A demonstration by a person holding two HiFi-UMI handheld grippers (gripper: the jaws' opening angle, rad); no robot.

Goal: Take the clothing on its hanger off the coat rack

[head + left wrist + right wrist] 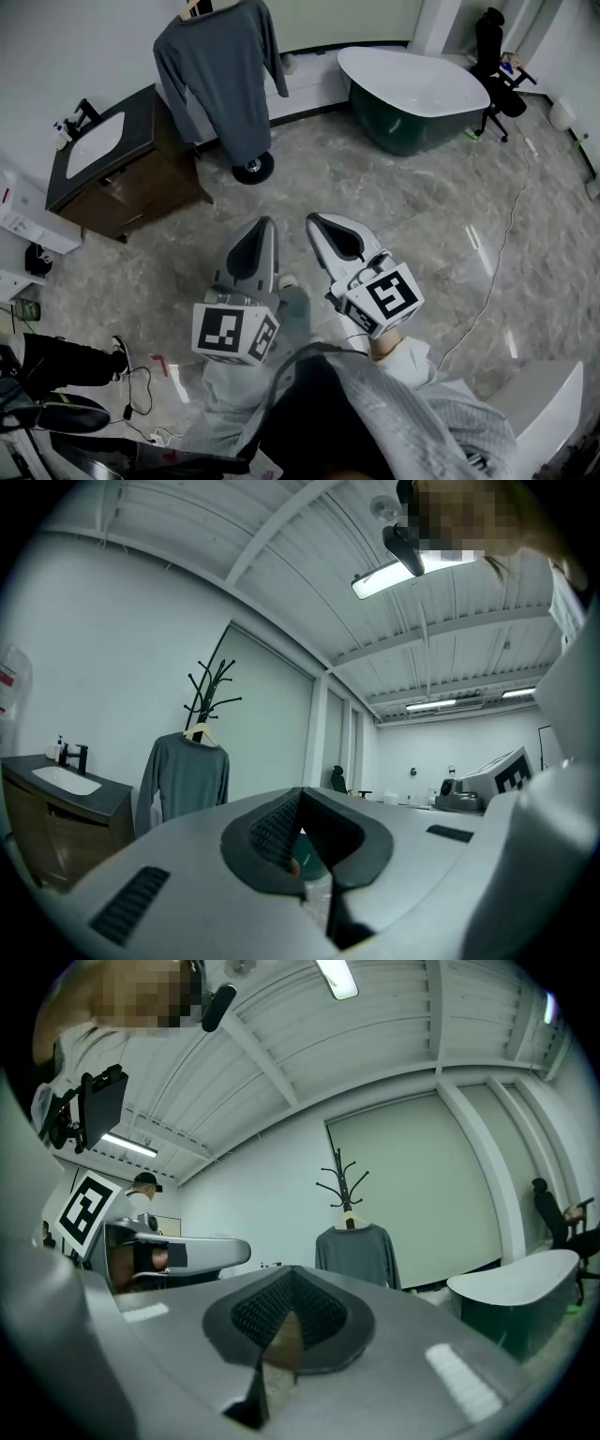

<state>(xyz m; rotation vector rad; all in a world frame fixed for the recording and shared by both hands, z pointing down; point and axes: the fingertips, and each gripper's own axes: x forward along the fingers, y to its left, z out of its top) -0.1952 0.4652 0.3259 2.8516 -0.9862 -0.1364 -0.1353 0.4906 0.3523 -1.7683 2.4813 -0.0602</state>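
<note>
A grey long-sleeved top (pixel 223 75) hangs on a pale hanger (pixel 197 7) from a black coat rack whose round base (pixel 253 168) stands on the marble floor. The same top (pixel 184 776) shows far off in the left gripper view, under the rack's branches (pixel 212 688), and again as the top (pixel 354 1253) in the right gripper view. My left gripper (pixel 265 223) and right gripper (pixel 314 221) are held side by side well short of the rack. Both are shut with nothing between their jaws.
A dark wooden vanity with a white basin (pixel 97 142) stands left of the rack. A white and green bathtub (pixel 412 89) sits at the back right, with a black office chair (pixel 497 56) beyond. A cable (pixel 497 253) runs across the floor at right.
</note>
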